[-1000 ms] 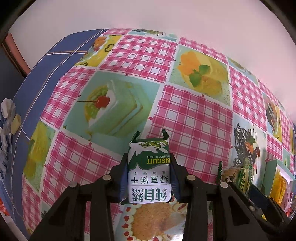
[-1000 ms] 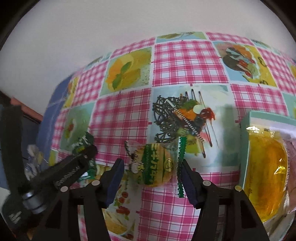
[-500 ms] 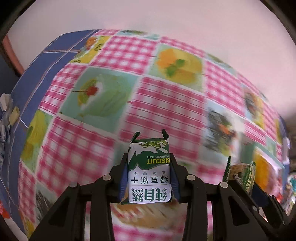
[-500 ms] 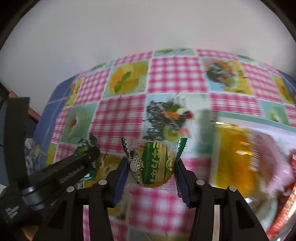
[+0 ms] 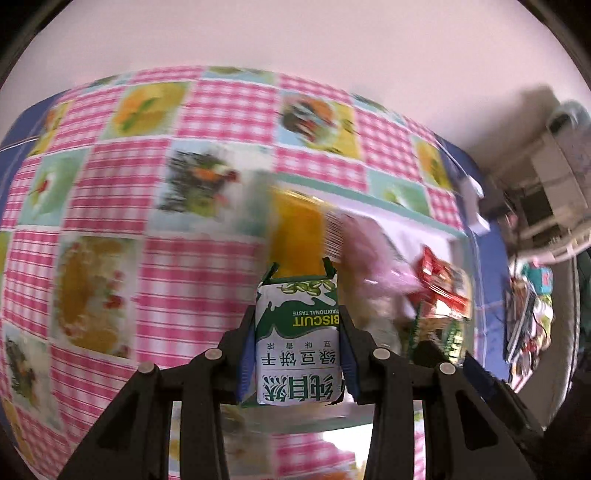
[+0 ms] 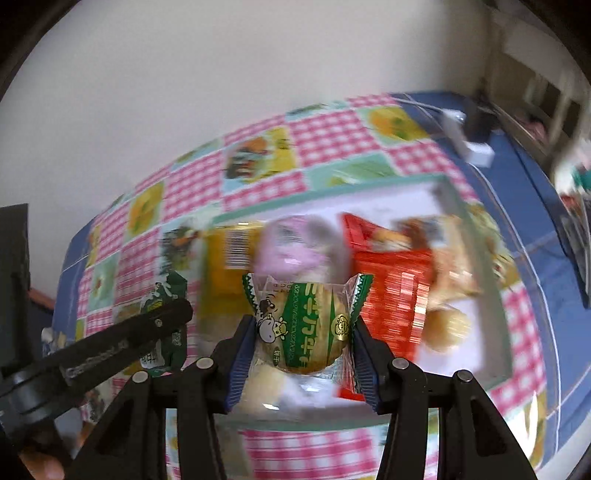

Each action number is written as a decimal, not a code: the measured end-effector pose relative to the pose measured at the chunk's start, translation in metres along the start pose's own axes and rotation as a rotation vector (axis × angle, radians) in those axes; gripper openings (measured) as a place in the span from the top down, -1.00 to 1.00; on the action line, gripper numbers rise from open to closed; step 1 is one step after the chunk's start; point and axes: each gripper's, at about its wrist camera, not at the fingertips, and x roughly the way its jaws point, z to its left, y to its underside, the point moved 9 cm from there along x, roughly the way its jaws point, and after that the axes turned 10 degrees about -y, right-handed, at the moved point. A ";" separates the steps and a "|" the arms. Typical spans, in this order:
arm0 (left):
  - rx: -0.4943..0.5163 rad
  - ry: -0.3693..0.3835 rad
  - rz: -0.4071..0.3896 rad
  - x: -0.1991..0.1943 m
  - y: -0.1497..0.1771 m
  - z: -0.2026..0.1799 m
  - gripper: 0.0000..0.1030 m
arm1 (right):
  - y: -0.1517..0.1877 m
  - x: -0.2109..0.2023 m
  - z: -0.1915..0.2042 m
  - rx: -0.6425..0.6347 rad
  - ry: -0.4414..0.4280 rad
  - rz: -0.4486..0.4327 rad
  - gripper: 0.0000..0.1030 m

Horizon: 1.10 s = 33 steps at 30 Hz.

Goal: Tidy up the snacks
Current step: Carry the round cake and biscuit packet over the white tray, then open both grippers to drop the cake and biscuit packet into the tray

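Both snacks are off the table and being carried to the tray. The left gripper (image 5: 297, 325) is clenched on a green-and-white biscuit packet (image 5: 297, 343), which stands upright between the blue pads. The right gripper (image 6: 303, 332) grasps a round cookie in a clear wrapper with green zigzag ends (image 6: 303, 328); its jaws closed on the wrapper within the last second and now press both sides. In the right wrist view the left gripper sits just beside it on the left, biscuit packet showing past its tip.

Under both grippers lies a shallow tray with a pale green rim (image 6: 458, 199). It already holds a yellow packet (image 6: 225, 258), a pink one (image 6: 291, 251) and a red one (image 6: 388, 295), side by side, though blur hides the details.

The next move probably calls for lowering each snack into a bare patch of the tray, then letting go without knocking its neighbours.

The tray rests on a tablecloth of pink gingham and dessert pictures (image 5: 199, 295), with a blue cloth (image 6: 524, 206) beyond. A plain pale wall (image 5: 295, 33) stands behind; blurred clutter fills the right edge.
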 end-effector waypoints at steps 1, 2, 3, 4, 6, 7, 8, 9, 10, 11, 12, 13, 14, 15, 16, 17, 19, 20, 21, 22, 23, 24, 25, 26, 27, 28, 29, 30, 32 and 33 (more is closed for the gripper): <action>0.009 0.003 0.006 0.003 0.001 -0.007 0.20 | 0.001 0.000 -0.007 0.011 -0.001 0.001 -0.03; 0.019 0.005 0.015 0.006 0.003 -0.015 0.20 | 0.001 0.000 -0.012 0.019 -0.004 0.003 -0.04; 0.023 0.009 0.019 0.008 0.005 -0.021 0.14 | 0.002 0.002 -0.016 0.022 -0.006 0.010 -0.07; 0.023 0.002 0.020 0.008 0.005 -0.023 0.01 | 0.002 0.002 -0.018 0.022 -0.007 0.014 -0.07; 0.018 -0.015 0.018 0.007 0.005 -0.021 -0.50 | 0.002 0.004 -0.022 0.029 -0.018 0.014 -0.09; 0.011 -0.012 0.012 0.004 0.006 -0.019 -0.52 | 0.003 0.004 -0.023 0.031 -0.024 0.013 -0.08; 0.008 -0.017 0.004 0.002 0.007 -0.015 -0.52 | 0.004 0.003 -0.023 0.034 -0.031 0.012 -0.08; 0.006 -0.028 -0.003 -0.002 0.008 -0.012 -0.52 | 0.005 0.002 -0.023 0.037 -0.041 0.008 -0.08; 0.004 -0.049 -0.018 -0.008 0.011 -0.006 -0.52 | 0.007 0.000 -0.022 0.037 -0.042 0.007 -0.09; 0.001 -0.063 -0.028 -0.010 0.013 -0.002 -0.52 | 0.009 -0.003 -0.022 0.033 -0.042 0.006 -0.11; -0.004 -0.083 -0.042 -0.016 0.018 0.006 -0.53 | 0.011 -0.005 -0.020 0.030 -0.052 0.003 -0.13; -0.009 -0.101 -0.053 -0.019 0.022 0.012 -0.57 | 0.014 -0.007 -0.018 0.029 -0.061 0.001 -0.14; -0.012 -0.133 -0.068 -0.025 0.029 0.022 -0.61 | 0.017 -0.010 -0.016 0.026 -0.064 -0.002 -0.15; -0.013 -0.162 -0.077 -0.028 0.034 0.030 -0.70 | 0.021 -0.014 -0.013 0.017 -0.066 -0.006 -0.19; -0.012 -0.205 -0.088 -0.031 0.041 0.040 -0.76 | 0.025 -0.017 -0.010 0.007 -0.067 -0.005 -0.25; -0.009 -0.243 -0.096 -0.031 0.046 0.049 -0.77 | 0.030 -0.019 -0.007 -0.004 -0.068 -0.003 -0.27; -0.002 -0.311 -0.106 -0.035 0.058 0.064 -0.82 | 0.043 -0.023 0.003 -0.030 -0.076 0.003 -0.36; 0.001 -0.355 -0.112 -0.037 0.065 0.074 -0.83 | 0.049 -0.024 0.009 -0.039 -0.081 0.006 -0.38; 0.002 -0.386 -0.115 -0.039 0.070 0.081 -0.84 | 0.055 -0.026 0.013 -0.047 -0.084 0.008 -0.40; 0.004 -0.413 -0.117 -0.042 0.076 0.088 -0.84 | 0.060 -0.027 0.017 -0.056 -0.086 0.008 -0.41; 0.005 -0.426 -0.120 -0.044 0.080 0.094 -0.84 | 0.065 -0.029 0.022 -0.067 -0.087 0.006 -0.41; 0.003 -0.438 -0.122 -0.046 0.084 0.099 -0.84 | 0.070 -0.031 0.026 -0.078 -0.084 0.004 -0.42; -0.002 -0.448 -0.124 -0.049 0.089 0.104 -0.84 | 0.074 -0.031 0.028 -0.086 -0.082 0.005 -0.42; -0.005 -0.458 -0.124 -0.051 0.093 0.109 -0.84 | 0.078 -0.032 0.031 -0.093 -0.081 0.007 -0.42; -0.009 -0.464 -0.124 -0.052 0.096 0.112 -0.84 | 0.083 -0.033 0.035 -0.099 -0.082 0.011 -0.42; -0.019 -0.469 -0.123 -0.053 0.100 0.116 -0.84 | 0.087 -0.033 0.037 -0.103 -0.082 0.014 -0.42; -0.025 -0.469 -0.122 -0.054 0.103 0.119 -0.84 | 0.090 -0.033 0.039 -0.108 -0.081 0.016 -0.42; -0.029 -0.467 -0.122 -0.055 0.106 0.121 -0.84 | 0.094 -0.034 0.041 -0.114 -0.079 0.016 -0.42; -0.035 -0.464 -0.120 -0.055 0.109 0.124 -0.84 | 0.097 -0.033 0.043 -0.121 -0.078 0.016 -0.42; -0.038 -0.461 -0.119 -0.055 0.111 0.125 -0.84 | 0.099 -0.033 0.044 -0.122 -0.076 0.016 -0.42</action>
